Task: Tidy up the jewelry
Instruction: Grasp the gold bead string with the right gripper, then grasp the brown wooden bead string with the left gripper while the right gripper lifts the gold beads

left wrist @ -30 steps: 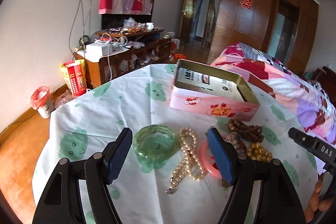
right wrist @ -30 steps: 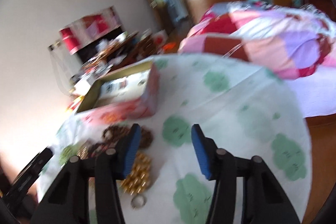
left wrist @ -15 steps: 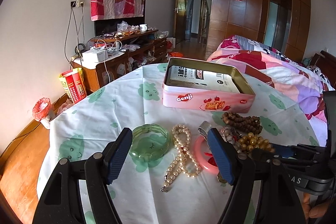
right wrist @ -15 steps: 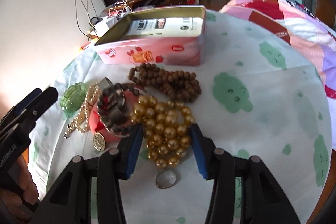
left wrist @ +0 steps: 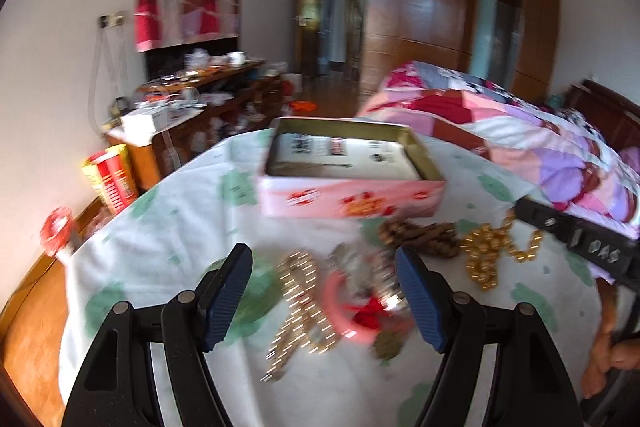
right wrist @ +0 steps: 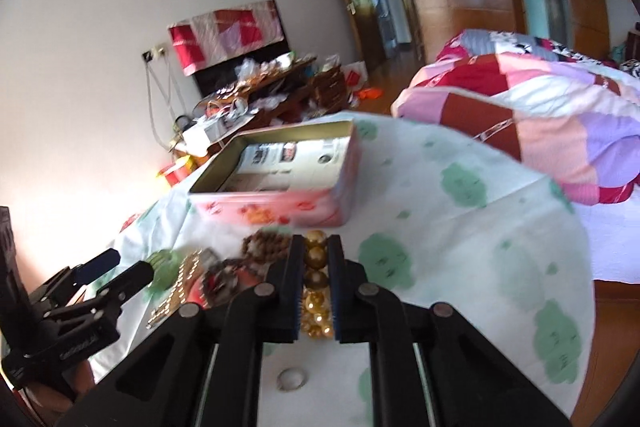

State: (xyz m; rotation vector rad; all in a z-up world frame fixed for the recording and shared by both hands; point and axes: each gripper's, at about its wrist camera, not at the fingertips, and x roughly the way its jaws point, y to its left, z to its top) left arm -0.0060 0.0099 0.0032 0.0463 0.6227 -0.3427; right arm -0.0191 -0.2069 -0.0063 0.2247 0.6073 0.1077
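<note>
My right gripper (right wrist: 315, 251) is shut on a gold bead necklace (right wrist: 315, 279), which hangs lifted above the table in the left wrist view (left wrist: 486, 255). My left gripper (left wrist: 324, 291) is open and empty above a pearl necklace (left wrist: 302, 303), a pink bangle (left wrist: 344, 311) and a green bangle (left wrist: 252, 291). A brown bead string (left wrist: 420, 237) lies in front of the open pink tin (left wrist: 348, 171), also seen in the right wrist view (right wrist: 280, 179). A small ring (right wrist: 292, 379) lies on the cloth under my right gripper.
The round table has a white cloth with green prints (right wrist: 460, 227). A bed with a patchwork quilt (left wrist: 520, 131) stands to the right. A cluttered wooden cabinet (left wrist: 200, 107) stands by the far wall. A red and yellow bin (left wrist: 112, 179) is on the floor.
My right gripper has closed on the gold bead necklace and lifted it off the table. My left gripper has shifted right, still open.
</note>
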